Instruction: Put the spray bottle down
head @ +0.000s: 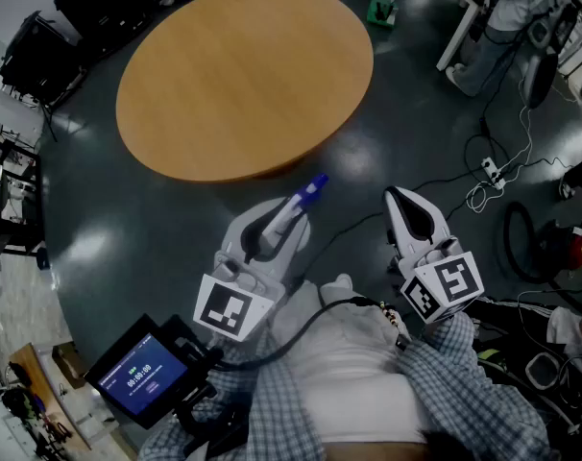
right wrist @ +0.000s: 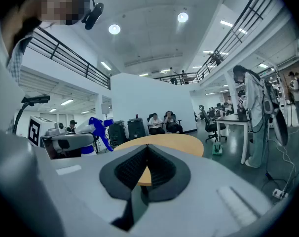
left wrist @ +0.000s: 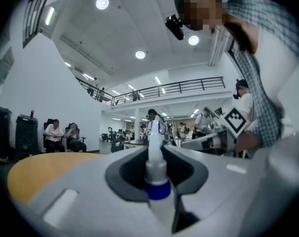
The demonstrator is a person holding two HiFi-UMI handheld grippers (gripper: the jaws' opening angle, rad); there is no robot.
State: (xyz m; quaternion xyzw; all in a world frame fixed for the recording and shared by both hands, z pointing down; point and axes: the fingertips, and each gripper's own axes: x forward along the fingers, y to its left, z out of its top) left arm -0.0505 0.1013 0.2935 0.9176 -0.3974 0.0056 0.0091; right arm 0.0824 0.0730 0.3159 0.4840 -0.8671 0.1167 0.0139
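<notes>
A white spray bottle with a blue trigger head (head: 312,189) sticks out forward from my left gripper (head: 275,230), which is shut on its neck. In the left gripper view the bottle's neck with its blue collar (left wrist: 157,181) sits pinched between the dark pads (left wrist: 127,174), nozzle pointing away. The bottle is held in the air, short of the near edge of the round wooden table (head: 243,75). My right gripper (head: 399,202) hovers to the right of it, shut with nothing in it. The right gripper view shows the blue spray head (right wrist: 96,129) at the left and the table (right wrist: 164,144) ahead.
Dark floor lies under both grippers. Cables and a power strip (head: 490,171) trail at the right, by a red machine (head: 568,243). A green object (head: 380,10) and a white desk's legs (head: 461,32) stand beyond the table. Seated people (left wrist: 63,136) are far behind it.
</notes>
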